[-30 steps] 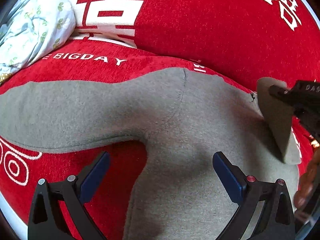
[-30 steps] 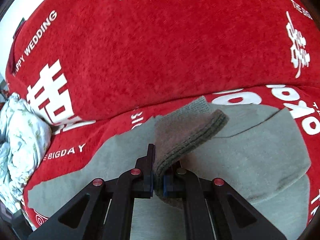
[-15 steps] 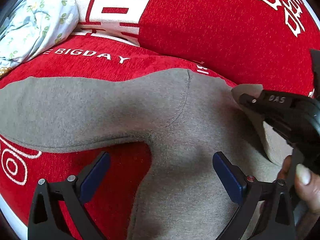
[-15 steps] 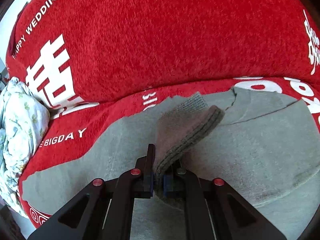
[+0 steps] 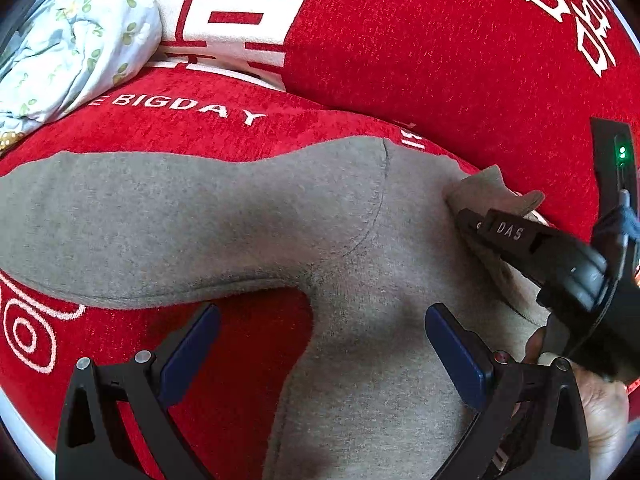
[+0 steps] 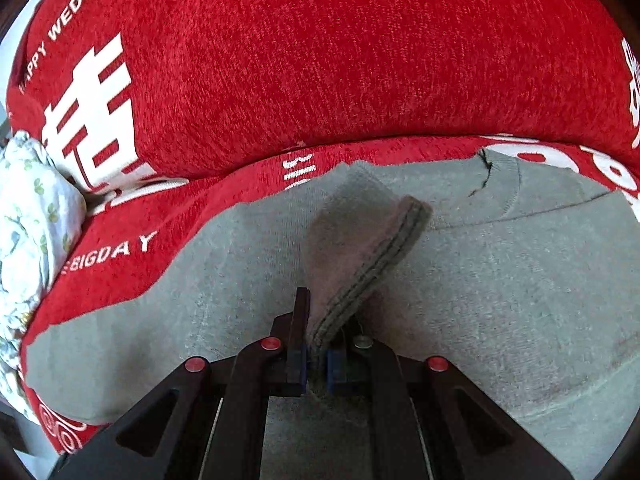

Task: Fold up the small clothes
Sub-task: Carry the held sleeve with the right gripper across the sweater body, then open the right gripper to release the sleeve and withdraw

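Observation:
A grey long-sleeved top [image 5: 280,216] lies flat on a red sofa seat, one sleeve stretched out to the left. My left gripper [image 5: 320,344] is open, hovering just above the armpit, its blue pads on either side of it. My right gripper [image 6: 317,356] is shut on the ribbed cuff of the other sleeve [image 6: 360,248] and holds it over the chest, below the neckline [image 6: 496,184]. In the left wrist view the right gripper [image 5: 472,216] reaches in from the right with the cuff [image 5: 492,188] in it.
The sofa's red back cushion [image 6: 340,60] with white lettering rises right behind the top. A bundle of pale floral cloth [image 5: 76,36] lies at the far left of the seat [image 5: 180,120]; it also shows in the right wrist view [image 6: 32,216].
My right gripper has carried the cuff leftward across the top's chest, towards the left shoulder. My left gripper has stayed open and shifted only slightly.

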A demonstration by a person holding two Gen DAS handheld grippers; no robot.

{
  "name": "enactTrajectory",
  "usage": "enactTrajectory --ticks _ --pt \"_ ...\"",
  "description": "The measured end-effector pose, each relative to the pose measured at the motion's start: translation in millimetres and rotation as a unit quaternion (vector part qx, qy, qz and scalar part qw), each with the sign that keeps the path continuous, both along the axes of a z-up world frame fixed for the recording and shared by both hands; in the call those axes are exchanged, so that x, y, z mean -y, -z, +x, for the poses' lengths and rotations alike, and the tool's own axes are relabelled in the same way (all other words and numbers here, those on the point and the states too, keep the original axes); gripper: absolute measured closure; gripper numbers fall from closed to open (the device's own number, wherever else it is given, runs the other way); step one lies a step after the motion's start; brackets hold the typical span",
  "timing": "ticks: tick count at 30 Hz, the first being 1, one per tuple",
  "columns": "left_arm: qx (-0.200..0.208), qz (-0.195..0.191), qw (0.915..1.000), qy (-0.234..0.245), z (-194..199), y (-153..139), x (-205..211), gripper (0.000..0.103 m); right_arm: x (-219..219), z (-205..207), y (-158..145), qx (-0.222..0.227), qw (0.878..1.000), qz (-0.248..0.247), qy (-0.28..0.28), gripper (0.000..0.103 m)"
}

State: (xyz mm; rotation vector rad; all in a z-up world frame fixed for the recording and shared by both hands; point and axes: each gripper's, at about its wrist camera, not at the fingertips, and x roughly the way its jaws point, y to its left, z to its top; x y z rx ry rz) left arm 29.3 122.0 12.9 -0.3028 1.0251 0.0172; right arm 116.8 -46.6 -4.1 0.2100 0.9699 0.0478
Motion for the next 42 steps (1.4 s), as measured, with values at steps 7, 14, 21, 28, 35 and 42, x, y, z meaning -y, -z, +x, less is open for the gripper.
enactTrajectory --ticks 7,14,21,28,35,42 --pt "0.005 -0.008 0.9997 -0.024 -0.5 -3.3 -20.2 0.001 -20.7 -1.1 1.3 0.005 0.998 -0.067 -0.02 0.092" --pt "0.007 -0.045 0.9973 -0.057 -1.7 -3.7 -45.6 0.001 -35.7 -4.0 0.4 0.014 0.996 -0.079 -0.049 0.04" --pt "0.019 -0.067 0.9931 -0.095 -3.2 -6.3 -66.4 0.001 -54.6 -18.4 -20.8 0.055 0.991 -0.077 -0.096 0.037" --pt "0.006 -0.079 0.9918 -0.1 -2.0 -1.7 -73.1 0.001 7.4 -31.4 -53.3 0.103 0.994 -0.029 -0.026 0.027" --pt "0.002 -0.061 0.9943 -0.088 0.7 -1.0 -62.9 0.001 52.4 -9.0 -12.1 -0.001 0.994 -0.076 0.08 0.027" --pt "-0.002 -0.051 0.9937 -0.1 1.5 1.6 -70.6 0.001 -54.4 1.2 -5.3 0.002 0.985 -0.154 -0.08 0.025"
